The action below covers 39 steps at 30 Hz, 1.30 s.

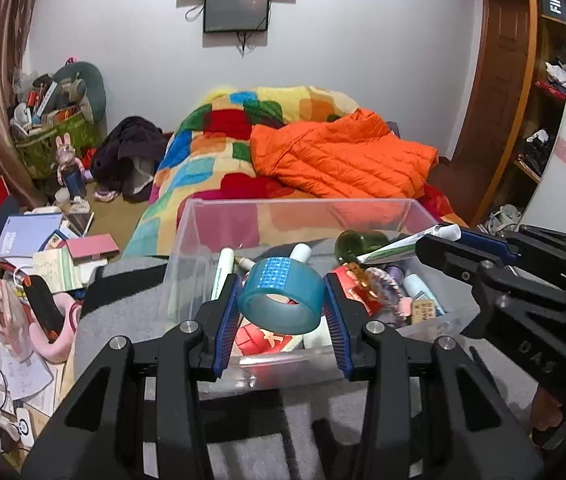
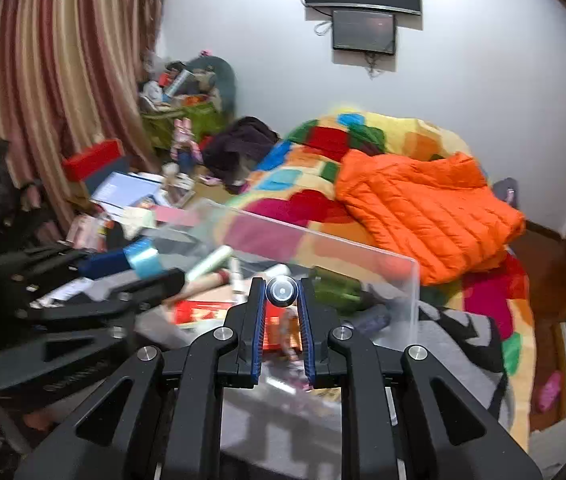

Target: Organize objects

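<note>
Jaws of the left gripper (image 1: pixel 281 304) clamp a blue tape roll (image 1: pixel 281 300) above the clear plastic box (image 1: pixel 307 210); the right gripper (image 2: pixel 282 304) pinches a tube (image 2: pixel 282 291) over it

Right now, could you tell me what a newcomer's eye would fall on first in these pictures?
Probably the bright orange puffer jacket lying on the patchwork blanket at the back. Nearer, the left claw grips a teal tape roll above the clear plastic bin crowded with small items. To its right, the right claw pinches a slim tube over the same bin.
</note>
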Available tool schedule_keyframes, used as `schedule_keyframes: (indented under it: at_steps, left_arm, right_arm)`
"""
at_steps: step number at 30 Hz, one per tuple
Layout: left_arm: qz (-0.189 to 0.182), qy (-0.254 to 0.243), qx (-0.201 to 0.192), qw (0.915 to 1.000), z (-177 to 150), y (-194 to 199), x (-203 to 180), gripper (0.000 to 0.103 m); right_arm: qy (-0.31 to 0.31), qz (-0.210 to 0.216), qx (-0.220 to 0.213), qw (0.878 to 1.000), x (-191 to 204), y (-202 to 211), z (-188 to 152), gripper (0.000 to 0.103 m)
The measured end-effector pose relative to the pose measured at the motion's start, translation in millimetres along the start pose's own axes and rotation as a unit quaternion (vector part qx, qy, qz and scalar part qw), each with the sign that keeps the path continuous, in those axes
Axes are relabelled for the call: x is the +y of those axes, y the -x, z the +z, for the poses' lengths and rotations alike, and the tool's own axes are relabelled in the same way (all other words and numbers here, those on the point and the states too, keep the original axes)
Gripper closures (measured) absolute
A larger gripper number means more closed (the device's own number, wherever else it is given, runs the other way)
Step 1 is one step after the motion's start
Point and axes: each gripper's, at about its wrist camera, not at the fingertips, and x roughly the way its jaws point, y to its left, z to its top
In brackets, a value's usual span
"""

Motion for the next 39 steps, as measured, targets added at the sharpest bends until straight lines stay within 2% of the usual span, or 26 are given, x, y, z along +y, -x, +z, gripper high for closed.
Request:
schedule_keyframes:
  at_steps: [6, 8, 10, 12, 20, 23, 26, 29, 31, 39]
  left_arm:
    - [-0.009, 0.007, 0.027, 0.9996, -5.1, -17.5, 2.4, 0.061]
    - [-0.011, 0.006, 0.029, 0.9995, -5.8, -18.2, 1.0, 0.054]
    - [-0.009, 0.003, 0.023, 0.9997, -5.6, -15.0, -0.6, 0.048]
    - [-0.007, -0.002, 0.015, 0.9999, -4.9, -9.6, -3.1, 0.047]
    - [-0.008, -0.004, -0.012, 0.9999, -1.3, 18.5, -3.4, 0.038]
    - [-0.007, -0.003, -0.026, 0.9996, -2.8, 32.6, -1.1, 0.031]
    - [-0.006, -0.003, -0.037, 0.9993, -8.0, 46.3, 1.0, 0.017]
    - [-0.008, -0.005, -0.042, 0.9991, -16.6, 58.0, 2.0, 0.009]
    - [-0.006, -0.008, -0.043, 0.9990, -23.1, 63.3, 0.9, 0.007]
    - [-0.002, -0.029, -0.039, 0.9988, -47.5, 75.3, -13.0, 0.006]
  right_arm:
    - [0.009, -0.014, 0.040, 0.999, -6.3, -21.6, -13.1, 0.089]
    - [0.009, -0.013, 0.056, 0.998, -8.0, -23.8, -17.3, 0.087]
    - [0.004, -0.008, 0.065, 0.998, -11.3, -22.5, -19.7, 0.075]
    - [0.002, -0.013, 0.057, 0.998, -12.2, -17.1, -20.7, 0.069]
    - [0.001, -0.014, 0.034, 0.999, -8.8, 9.8, -16.3, 0.066]
    - [-0.005, -0.008, 0.019, 1.000, -7.6, 25.5, -15.8, 0.058]
    - [-0.013, -0.008, 0.002, 1.000, -5.8, 43.2, -18.9, 0.046]
    - [-0.020, -0.012, -0.011, 1.000, -2.5, 60.3, -24.7, 0.033]
    - [-0.028, -0.010, -0.019, 0.999, -1.4, 71.6, -30.0, 0.023]
    - [-0.042, -0.017, -0.025, 0.999, 5.7, 93.5, -49.6, 0.020]
